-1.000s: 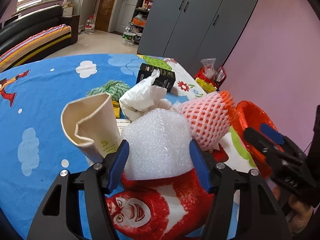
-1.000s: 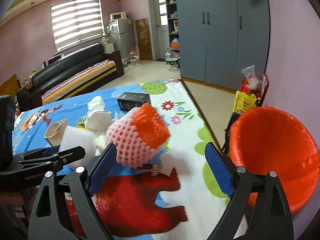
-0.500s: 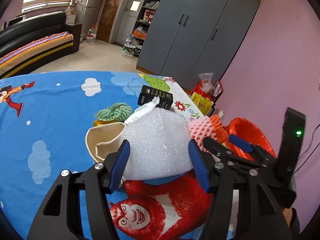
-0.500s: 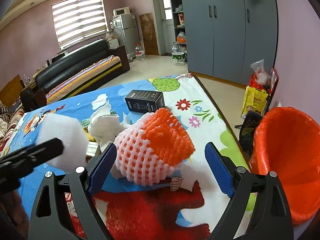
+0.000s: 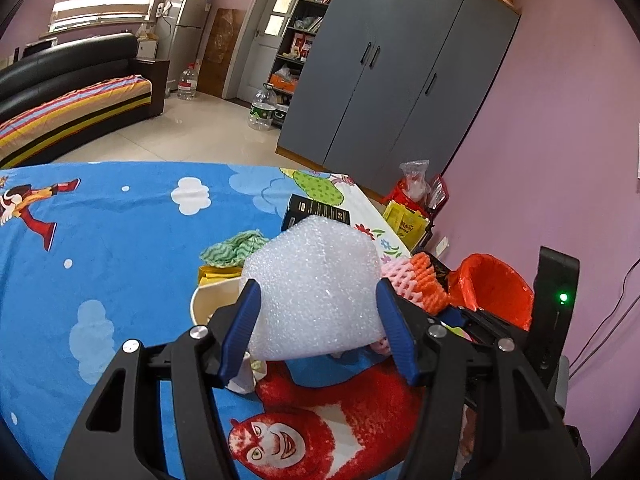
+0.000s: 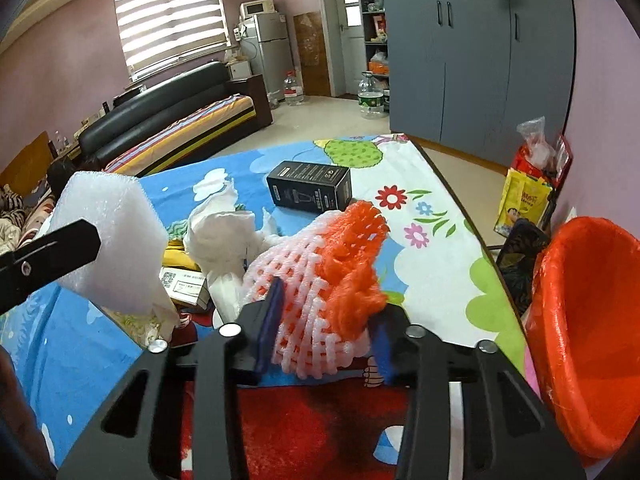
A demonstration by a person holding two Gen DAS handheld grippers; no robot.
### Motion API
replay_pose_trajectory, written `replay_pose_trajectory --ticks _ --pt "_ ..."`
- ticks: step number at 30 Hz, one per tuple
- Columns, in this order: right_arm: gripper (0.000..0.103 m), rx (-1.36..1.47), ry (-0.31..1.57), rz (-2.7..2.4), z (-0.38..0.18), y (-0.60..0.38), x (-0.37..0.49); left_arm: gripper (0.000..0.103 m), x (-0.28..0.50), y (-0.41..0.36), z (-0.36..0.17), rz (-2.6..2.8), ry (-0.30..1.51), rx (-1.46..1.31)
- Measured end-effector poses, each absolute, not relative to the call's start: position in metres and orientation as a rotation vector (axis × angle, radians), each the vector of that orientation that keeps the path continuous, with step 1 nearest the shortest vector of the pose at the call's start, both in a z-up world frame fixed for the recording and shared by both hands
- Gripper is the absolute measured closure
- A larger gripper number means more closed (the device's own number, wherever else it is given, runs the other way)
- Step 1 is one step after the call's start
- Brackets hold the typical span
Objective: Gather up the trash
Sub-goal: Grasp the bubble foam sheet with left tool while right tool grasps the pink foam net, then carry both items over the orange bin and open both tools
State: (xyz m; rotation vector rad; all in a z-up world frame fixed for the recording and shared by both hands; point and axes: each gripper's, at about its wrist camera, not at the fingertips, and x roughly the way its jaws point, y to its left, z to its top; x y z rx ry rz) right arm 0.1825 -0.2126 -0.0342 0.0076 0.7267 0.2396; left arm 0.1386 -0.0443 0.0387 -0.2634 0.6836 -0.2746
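- Over the tabletop [image 6: 440,216], I am gripping light, squashy foam wrap [image 5: 314,292] by its sides in the left tool [image 5: 316,322].
- I am closing the right tool [image 6: 326,326] around the soft fruit net [image 6: 332,276], mid-body.

The left gripper [image 5: 316,320] clamps white foam; at its three o'clock, the right gripper [image 6: 326,326] is closing, seemingly pinching netting.

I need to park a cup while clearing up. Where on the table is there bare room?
Free: the blue cloth left of the green rag, and the flowered strip between the black box and the table's edge. Crowded: the middle, around the crumpled tissue and foam net.
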Motion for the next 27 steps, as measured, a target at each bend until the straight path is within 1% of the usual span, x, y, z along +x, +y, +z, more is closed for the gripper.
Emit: replay_pose_trajectory --ticks 2,7,18,27 --pt "0.075 0.007 0.717 0.232 -0.031 -0.214 0.179 0.046 0.141 -0.045 0.04 -0.276 0.679 -0.258" --pt "0.077 0.016 0.7 0.217 -0.023 -0.225 0.174 0.046 0.143 -0.046 0.044 -0.28 0.67 -0.255" --pt "0.077 0.038 0.637 0.125 0.009 -0.269 0.153 0.046 0.151 -0.069 0.06 -0.331 0.644 -0.227" --pt "0.077 0.054 0.59 -0.011 0.031 -0.33 0.14 0.046 0.165 -0.12 0.079 -0.43 0.615 -0.165"
